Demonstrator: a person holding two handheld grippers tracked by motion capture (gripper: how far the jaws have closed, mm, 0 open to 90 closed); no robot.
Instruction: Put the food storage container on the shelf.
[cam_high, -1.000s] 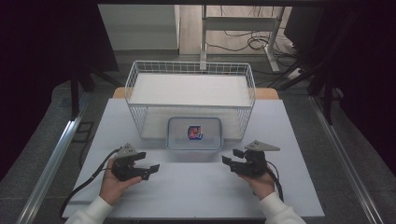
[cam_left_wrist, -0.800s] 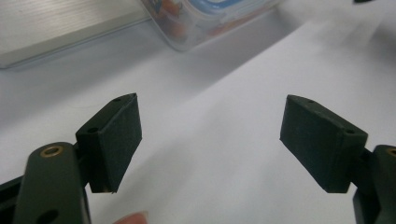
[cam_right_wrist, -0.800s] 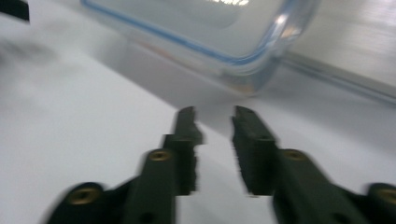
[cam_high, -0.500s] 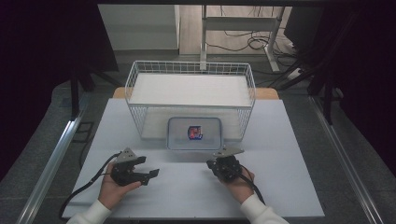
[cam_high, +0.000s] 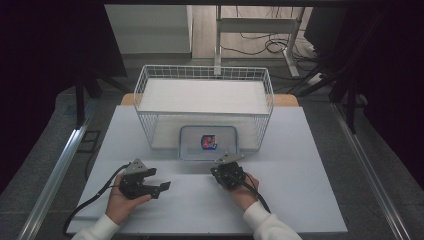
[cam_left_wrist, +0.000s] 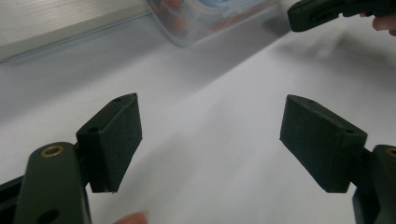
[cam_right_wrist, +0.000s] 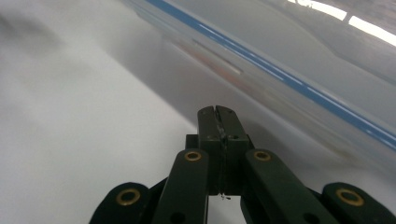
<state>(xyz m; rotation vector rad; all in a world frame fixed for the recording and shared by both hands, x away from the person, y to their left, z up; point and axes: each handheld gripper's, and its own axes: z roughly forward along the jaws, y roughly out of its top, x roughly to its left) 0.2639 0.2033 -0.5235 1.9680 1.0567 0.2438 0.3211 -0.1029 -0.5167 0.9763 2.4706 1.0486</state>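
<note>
Since one second ago, our right tongs (cam_high: 225, 162), pressed together and empty, moved close to the clear box (cam_high: 208, 142); left tongs (cam_high: 159, 187) wait apart, farther from it.

Setting: a laboratory-type recording station, not a home. A white tabletop (cam_high: 300, 200) stood on a grey carpeted floor (cam_high: 45, 155), flanked on both sides by aluminium rails (cam_high: 55, 175) of the kind used in test frames. Dark curtains or panels (cam_high: 45, 50) closed off the left and right edges of the station. Behind the table, loose cables (cam_high: 260, 45) lay on a pale floor near the metal legs of a height-adjustable desk (cam_high: 250, 25). On the tabletop sat a white wire basket (cam_high: 205, 75) and a clear lidded plastic container (cam_high: 190, 145), arranged as test props. A person in white sleeves (cam_high: 270, 227) worked with hand-held cabled instruments.
</note>
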